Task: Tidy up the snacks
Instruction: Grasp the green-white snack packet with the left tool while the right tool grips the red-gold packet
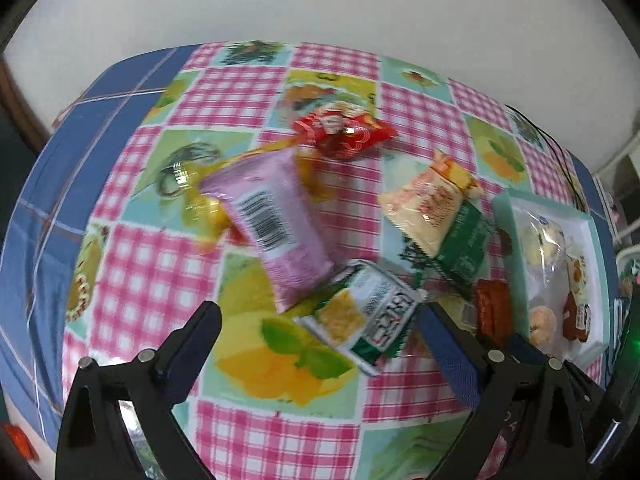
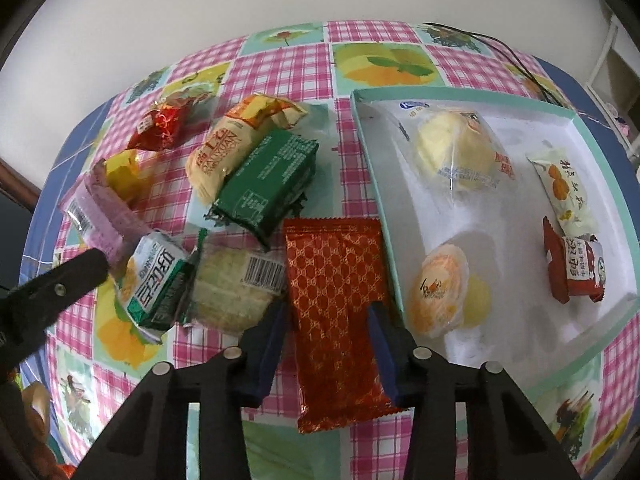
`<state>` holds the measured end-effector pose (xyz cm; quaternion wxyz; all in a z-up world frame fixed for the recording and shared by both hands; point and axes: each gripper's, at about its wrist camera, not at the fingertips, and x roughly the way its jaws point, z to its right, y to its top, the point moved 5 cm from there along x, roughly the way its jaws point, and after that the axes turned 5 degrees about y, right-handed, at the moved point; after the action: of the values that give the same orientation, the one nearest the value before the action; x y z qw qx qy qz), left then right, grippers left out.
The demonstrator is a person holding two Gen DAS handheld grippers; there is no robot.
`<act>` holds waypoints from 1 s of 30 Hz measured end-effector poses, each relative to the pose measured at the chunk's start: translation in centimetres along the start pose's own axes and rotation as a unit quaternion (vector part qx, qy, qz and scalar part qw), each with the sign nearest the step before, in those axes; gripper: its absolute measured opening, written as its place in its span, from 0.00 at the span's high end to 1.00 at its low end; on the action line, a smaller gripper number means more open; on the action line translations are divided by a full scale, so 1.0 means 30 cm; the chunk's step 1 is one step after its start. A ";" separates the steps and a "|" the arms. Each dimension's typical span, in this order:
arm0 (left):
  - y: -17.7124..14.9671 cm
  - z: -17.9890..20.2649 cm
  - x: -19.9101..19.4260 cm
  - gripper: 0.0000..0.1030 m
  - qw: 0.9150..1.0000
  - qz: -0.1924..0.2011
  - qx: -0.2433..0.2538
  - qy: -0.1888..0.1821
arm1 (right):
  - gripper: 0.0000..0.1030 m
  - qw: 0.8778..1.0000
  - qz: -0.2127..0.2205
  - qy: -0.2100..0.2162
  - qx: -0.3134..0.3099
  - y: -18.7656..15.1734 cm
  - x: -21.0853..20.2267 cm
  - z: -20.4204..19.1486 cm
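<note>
Now right claw [image 2: 328, 320] tight on orange-red packet [image 2: 336, 280], left claw [image 1: 320, 320] wide.

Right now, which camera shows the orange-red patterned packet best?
The right wrist view: the orange-red patterned packet lies whole between the right claw's fingers. The left wrist view catches only one blurred end beside the tray.

Home dining spot, fruit-print checked tablecloth [image 1: 248, 92] (vinyl-looking), plain white wall [image 1: 320, 0]
</note>
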<state>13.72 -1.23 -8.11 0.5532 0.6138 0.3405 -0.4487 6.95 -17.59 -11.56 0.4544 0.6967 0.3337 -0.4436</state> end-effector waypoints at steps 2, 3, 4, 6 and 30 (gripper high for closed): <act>0.003 0.032 0.010 0.19 1.000 -0.001 0.017 -0.003 | 0.58 1.000 0.001 -0.001 -0.001 0.006 0.001 -0.002; 0.003 0.048 0.015 0.24 1.000 -0.001 0.026 -0.004 | 0.59 1.000 0.001 -0.001 -0.001 0.009 0.002 -0.001; 0.004 0.065 0.023 0.25 0.999 -0.002 0.036 -0.004 | 0.59 1.000 0.001 -0.001 -0.001 0.010 0.003 -0.001; 0.003 0.087 0.041 0.26 0.999 -0.006 0.046 -0.007 | 0.59 1.000 0.000 0.002 0.000 0.016 0.008 -0.005; -0.029 -0.038 0.111 0.42 0.998 -0.059 -0.012 0.004 | 0.64 0.999 -0.015 0.040 0.007 -0.015 0.005 -0.032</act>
<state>14.35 -0.22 -11.55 0.5322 0.5874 0.3835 -0.4739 6.91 -16.53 -11.67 0.4288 0.7123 0.3588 -0.4242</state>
